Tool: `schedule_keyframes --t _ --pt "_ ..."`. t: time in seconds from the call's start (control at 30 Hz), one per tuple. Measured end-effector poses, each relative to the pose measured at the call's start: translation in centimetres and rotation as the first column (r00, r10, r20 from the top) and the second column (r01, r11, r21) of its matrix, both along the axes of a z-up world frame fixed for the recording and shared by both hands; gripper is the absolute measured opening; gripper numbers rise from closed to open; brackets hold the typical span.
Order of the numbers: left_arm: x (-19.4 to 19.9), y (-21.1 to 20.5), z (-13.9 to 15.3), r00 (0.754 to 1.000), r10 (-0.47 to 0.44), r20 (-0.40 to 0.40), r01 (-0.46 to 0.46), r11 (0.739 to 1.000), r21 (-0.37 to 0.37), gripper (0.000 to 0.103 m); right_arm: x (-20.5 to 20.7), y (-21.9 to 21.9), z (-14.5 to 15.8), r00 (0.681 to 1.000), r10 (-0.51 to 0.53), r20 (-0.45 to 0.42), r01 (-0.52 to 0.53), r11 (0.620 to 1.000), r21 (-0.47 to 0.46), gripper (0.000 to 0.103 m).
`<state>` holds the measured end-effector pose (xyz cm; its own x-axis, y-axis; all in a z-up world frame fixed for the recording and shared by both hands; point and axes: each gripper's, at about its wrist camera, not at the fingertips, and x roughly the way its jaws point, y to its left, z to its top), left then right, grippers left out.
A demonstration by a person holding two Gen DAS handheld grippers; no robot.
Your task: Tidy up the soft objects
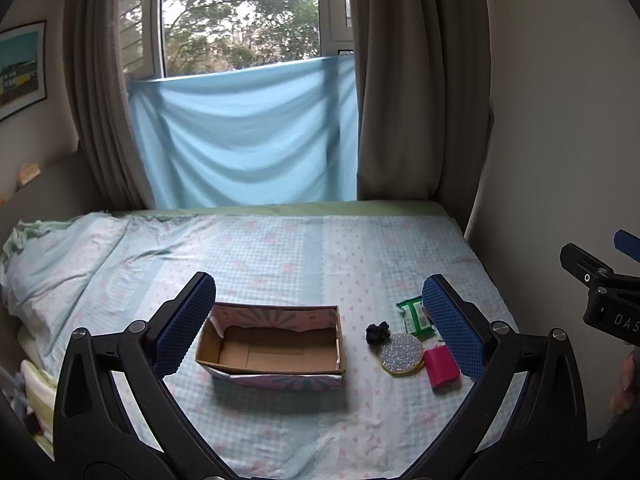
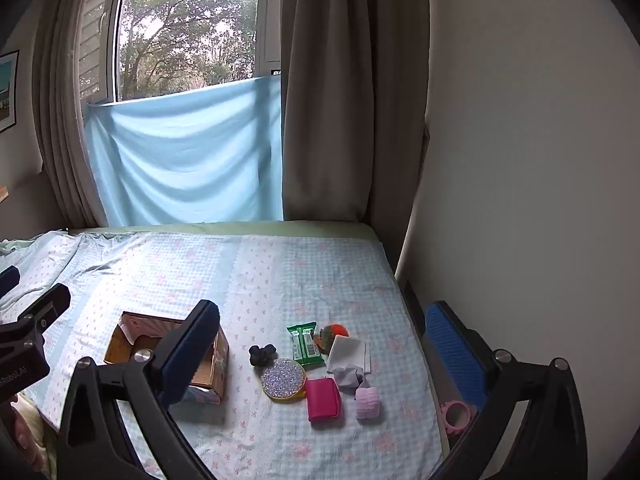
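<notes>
An empty open cardboard box (image 1: 272, 350) (image 2: 124, 340) sits on the bed. To its right lie a dark scrunchie (image 1: 377, 332) (image 2: 262, 354), a green wipes pack (image 1: 416, 314) (image 2: 306, 344), a glittery round compact (image 1: 401, 354) (image 2: 283, 379), a pink pouch (image 1: 440, 366) (image 2: 323, 399), a grey cloth (image 2: 350, 376), a pale pink scrunchie (image 2: 368, 402), a white pad (image 2: 347, 352) and an orange-green item (image 2: 330, 334). My left gripper (image 1: 320, 320) is open above the box. My right gripper (image 2: 326, 350) is open above the pile.
The bed (image 1: 280, 248) has a light blue patterned sheet. A wall (image 2: 520, 160) runs along its right edge, with a pink ring (image 2: 458, 414) in the gap. Curtains (image 1: 420, 100) and a blue cloth (image 1: 248, 136) hang at the window behind. A pillow (image 1: 52, 260) lies left.
</notes>
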<state>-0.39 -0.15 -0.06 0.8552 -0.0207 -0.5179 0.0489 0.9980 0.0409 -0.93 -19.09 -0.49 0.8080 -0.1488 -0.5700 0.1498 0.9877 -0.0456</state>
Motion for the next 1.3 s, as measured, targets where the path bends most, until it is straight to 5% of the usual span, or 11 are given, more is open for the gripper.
schedule_keyframes --t 1.3 --pt "0.61 0.62 0.36 0.999 -0.043 0.004 0.043 0.999 -0.011 0.103 0.71 0.64 -0.2 1.0 -0.013 0.0 0.013 1.0 -0.001 0.103"
